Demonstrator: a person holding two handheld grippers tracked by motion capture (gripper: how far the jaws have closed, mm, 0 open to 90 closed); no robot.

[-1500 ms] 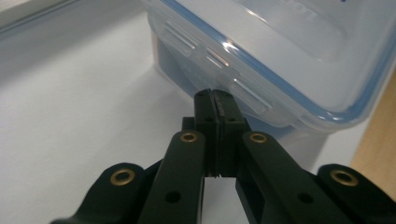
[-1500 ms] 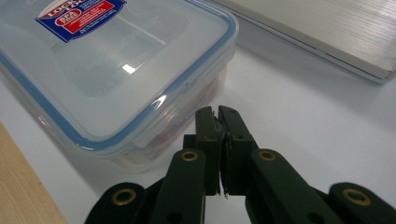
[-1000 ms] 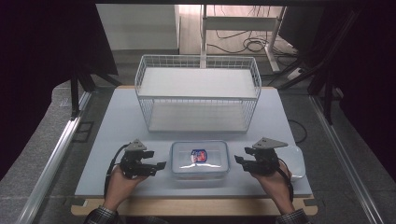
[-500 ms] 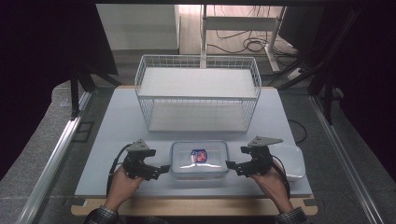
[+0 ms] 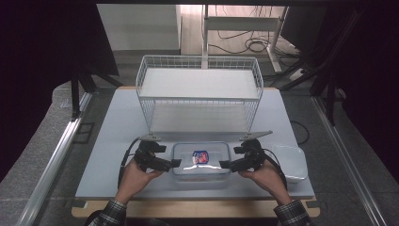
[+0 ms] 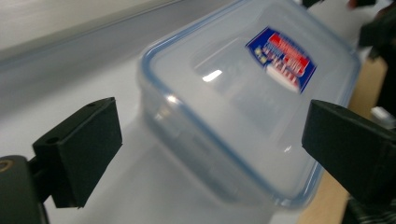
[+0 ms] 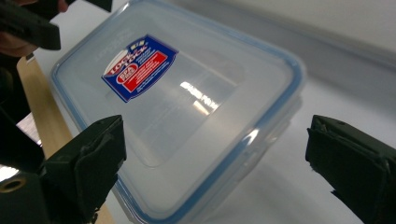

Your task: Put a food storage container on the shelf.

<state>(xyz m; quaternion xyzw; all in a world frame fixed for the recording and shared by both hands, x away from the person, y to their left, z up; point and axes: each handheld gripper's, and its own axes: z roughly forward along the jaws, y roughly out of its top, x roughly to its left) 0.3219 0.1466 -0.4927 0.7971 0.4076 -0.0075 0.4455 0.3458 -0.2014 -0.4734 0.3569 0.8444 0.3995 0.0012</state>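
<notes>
A clear plastic container (image 5: 201, 160) with a blue-rimmed lid and a red and blue label lies flat near the table's front edge. My left gripper (image 5: 175, 163) points at its left end, and my right gripper (image 5: 225, 165) at its right end. In the left gripper view, the container's (image 6: 243, 102) near corner lies between the wide jaws of the left gripper (image 6: 219, 140), and no pad touches it. The right gripper view shows the right gripper (image 7: 219, 154) spread around a corner of the container (image 7: 177, 102) without contact. Both pairs of jaws have just been opening.
A white wire basket (image 5: 200, 94) stands behind the container, mid-table. A shallow white tray (image 5: 292, 162) lies just right of my right hand. The wooden front edge (image 5: 197, 208) runs below both hands. Bare grey tabletop (image 5: 113, 127) stretches to the left.
Both grippers have moved inward to the container's two ends. Their jaws stand wider than a second ago. The container has not moved.
</notes>
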